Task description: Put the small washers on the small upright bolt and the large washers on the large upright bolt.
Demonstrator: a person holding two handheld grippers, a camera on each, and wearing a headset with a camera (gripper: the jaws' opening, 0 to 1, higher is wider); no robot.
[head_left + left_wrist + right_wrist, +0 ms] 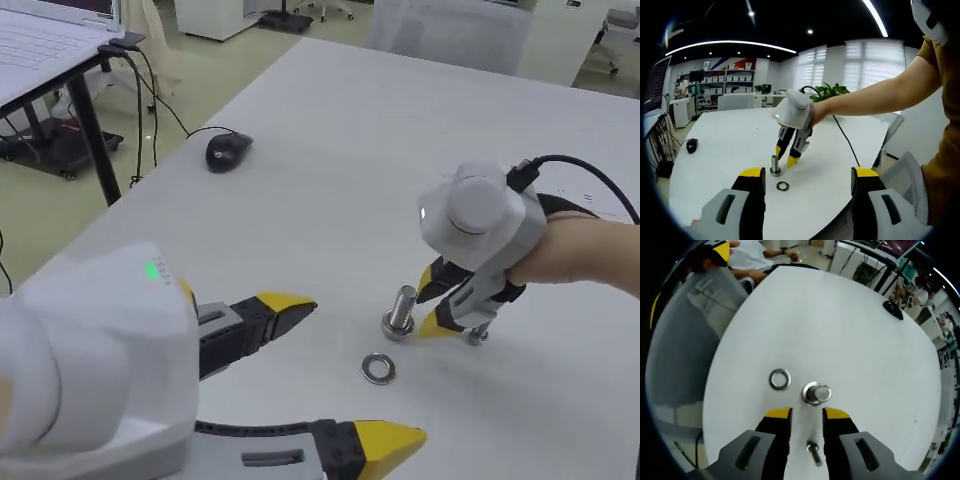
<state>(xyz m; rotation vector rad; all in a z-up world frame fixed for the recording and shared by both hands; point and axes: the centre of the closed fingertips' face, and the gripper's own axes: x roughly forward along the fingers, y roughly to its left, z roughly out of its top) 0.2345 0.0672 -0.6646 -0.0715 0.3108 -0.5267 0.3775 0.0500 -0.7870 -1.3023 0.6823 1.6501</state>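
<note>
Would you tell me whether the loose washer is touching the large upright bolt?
Apart: the right gripper view shows bare table between the washer and the large bolt.

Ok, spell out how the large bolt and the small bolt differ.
The large bolt is thick and tall; the small bolt is thin and short. The large bolt stands in the open just past the right gripper's jaw tips, while the small bolt sits between those open jaws. A loose washer lies beside the large bolt, not the small one. Both are silvery metal on the white table.
</note>
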